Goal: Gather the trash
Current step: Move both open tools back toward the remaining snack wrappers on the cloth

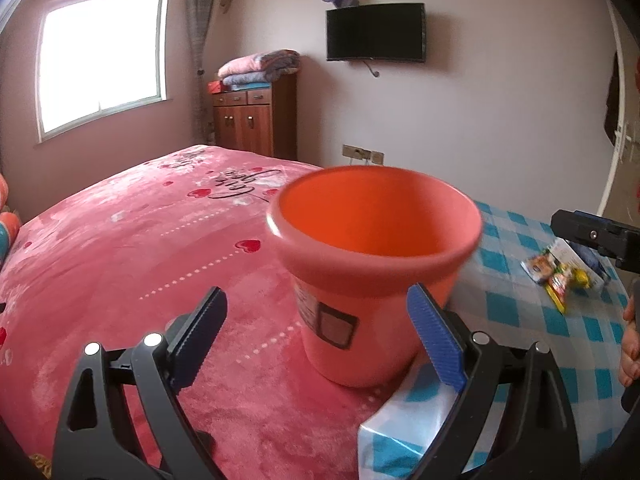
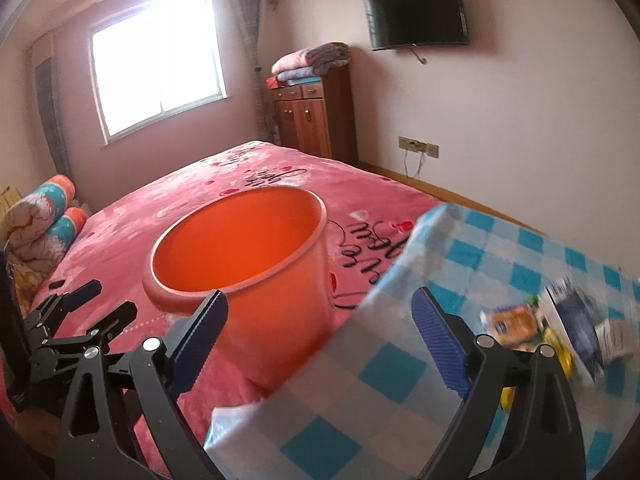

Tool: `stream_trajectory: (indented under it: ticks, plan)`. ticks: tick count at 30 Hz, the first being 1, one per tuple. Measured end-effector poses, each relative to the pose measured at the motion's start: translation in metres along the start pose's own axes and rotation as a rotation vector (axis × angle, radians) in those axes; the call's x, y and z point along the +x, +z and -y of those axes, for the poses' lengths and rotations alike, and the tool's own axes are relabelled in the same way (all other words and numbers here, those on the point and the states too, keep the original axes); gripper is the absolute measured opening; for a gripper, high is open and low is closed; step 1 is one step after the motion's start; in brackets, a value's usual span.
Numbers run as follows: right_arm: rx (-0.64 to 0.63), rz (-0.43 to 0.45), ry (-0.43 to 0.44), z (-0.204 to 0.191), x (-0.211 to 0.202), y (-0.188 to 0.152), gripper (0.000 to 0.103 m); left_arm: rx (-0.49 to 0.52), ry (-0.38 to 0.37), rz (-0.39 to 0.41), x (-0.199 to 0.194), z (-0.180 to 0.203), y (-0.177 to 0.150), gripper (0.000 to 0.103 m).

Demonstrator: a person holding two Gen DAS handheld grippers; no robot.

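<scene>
Trash lies in a small heap (image 1: 560, 276) on the blue-and-white checked tablecloth (image 1: 520, 320), far right in our left wrist view: bright snack wrappers and a flattened white and dark blue carton, blurred in our right wrist view (image 2: 560, 328). We cannot read any printing on them.

Our orange plastic bin (image 1: 372, 264) stands upright on the pink bedspread (image 1: 120, 260), just beside the edge of the cloth, its mouth open and nothing visible inside. A dark-framed label sits on its near side.

Our left gripper (image 1: 316, 336) points slightly down at the bin with its jaws released and spread wide; the bin's lower wall shows between the fingers, but the pads do not press on it. Our right gripper (image 2: 320, 340) is likewise spread wide and holds nothing, hanging over the near corner of the cloth, with the bin to its left and the trash heap just right of its right finger.

Against the far wall we see a wooden cabinet (image 1: 256, 116) topped with folded blankets (image 1: 260, 66), a wall-mounted television (image 1: 376, 32) and a bright window (image 1: 100, 60).
</scene>
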State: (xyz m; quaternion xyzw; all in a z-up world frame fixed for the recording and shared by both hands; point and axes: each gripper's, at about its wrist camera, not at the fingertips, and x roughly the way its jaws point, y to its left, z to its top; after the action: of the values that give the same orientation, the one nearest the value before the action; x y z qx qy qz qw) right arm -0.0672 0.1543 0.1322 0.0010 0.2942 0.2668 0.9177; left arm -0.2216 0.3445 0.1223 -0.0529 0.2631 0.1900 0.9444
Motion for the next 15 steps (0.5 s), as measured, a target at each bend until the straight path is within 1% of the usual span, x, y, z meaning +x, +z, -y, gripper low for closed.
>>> stream_trajectory:
  ticks: [4,6,15]
  plan:
    - [0.03,-0.016,-0.02,0.016,-0.011,-0.017,0.092,0.031,-0.019,-0.013,-0.005,0.017,-0.006,0.092]
    - [0.042,-0.012,-0.035,0.023,-0.019,-0.026,0.094,0.053,-0.026,-0.01,-0.009,0.028,-0.008,0.092]
    - [0.109,0.009,-0.079,0.059,-0.043,-0.06,0.094,0.114,-0.068,0.001,-0.022,0.066,-0.008,0.092]
